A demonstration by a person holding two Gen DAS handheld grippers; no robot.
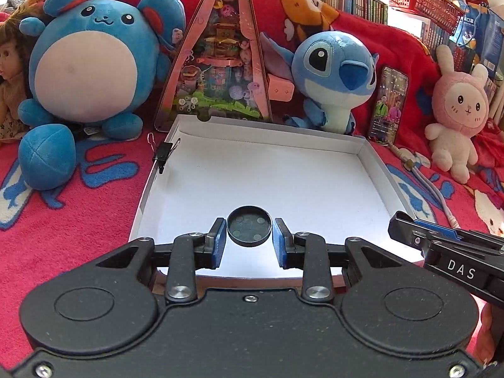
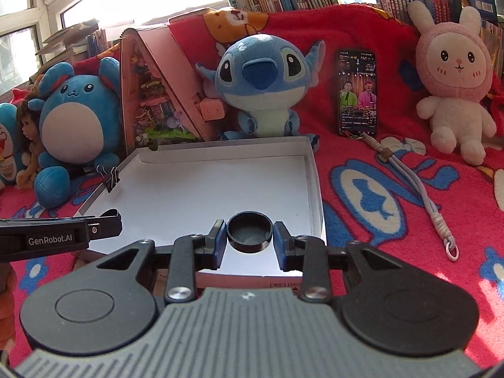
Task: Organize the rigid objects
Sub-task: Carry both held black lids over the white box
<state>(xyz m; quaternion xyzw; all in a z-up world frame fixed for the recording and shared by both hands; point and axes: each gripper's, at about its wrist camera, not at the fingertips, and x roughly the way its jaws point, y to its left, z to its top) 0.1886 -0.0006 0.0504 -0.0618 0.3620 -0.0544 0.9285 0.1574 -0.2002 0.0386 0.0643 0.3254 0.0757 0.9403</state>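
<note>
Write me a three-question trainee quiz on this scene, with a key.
1. True or false: the right claw is empty.
2. What does the left claw grip? A) a phone B) a round black cap C) a plush toy
3. What is clipped onto a wall of the white box?

Key:
1. False; it grips a black cap.
2. B.
3. A binder clip.
</note>
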